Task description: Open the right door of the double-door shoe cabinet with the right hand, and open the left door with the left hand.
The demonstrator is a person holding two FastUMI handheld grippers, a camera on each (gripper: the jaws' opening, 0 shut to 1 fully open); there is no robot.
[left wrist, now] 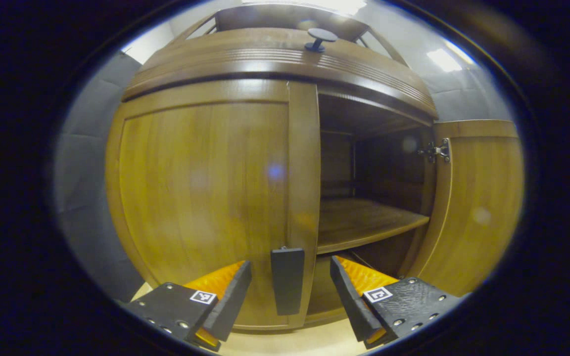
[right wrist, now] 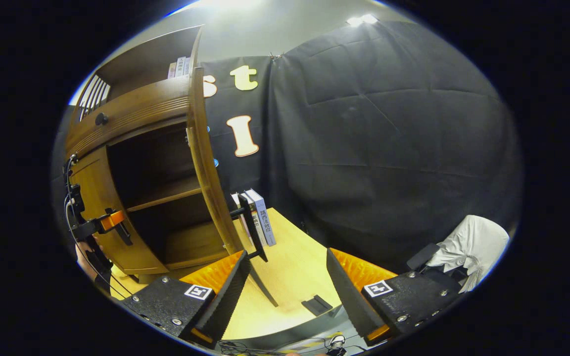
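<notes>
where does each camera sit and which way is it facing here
Left gripper view: rides the left gripper, close to the cabinet, facing the shut left door, its handle between the open fingers.
Right gripper view: rides the right gripper, right of the cabinet, looking past the open right door edge-on at the booth wall; fingers open, empty.
Shared: the cabinet, its open right half with the shelf; the right view also catches the left gripper at the left door.

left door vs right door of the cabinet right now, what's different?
The left door is shut against the frame; the right door is swung wide, baring the shelf. The left door's handle sits between the left gripper's open jaws; nothing touches the right door. Both are brown wood.
</notes>
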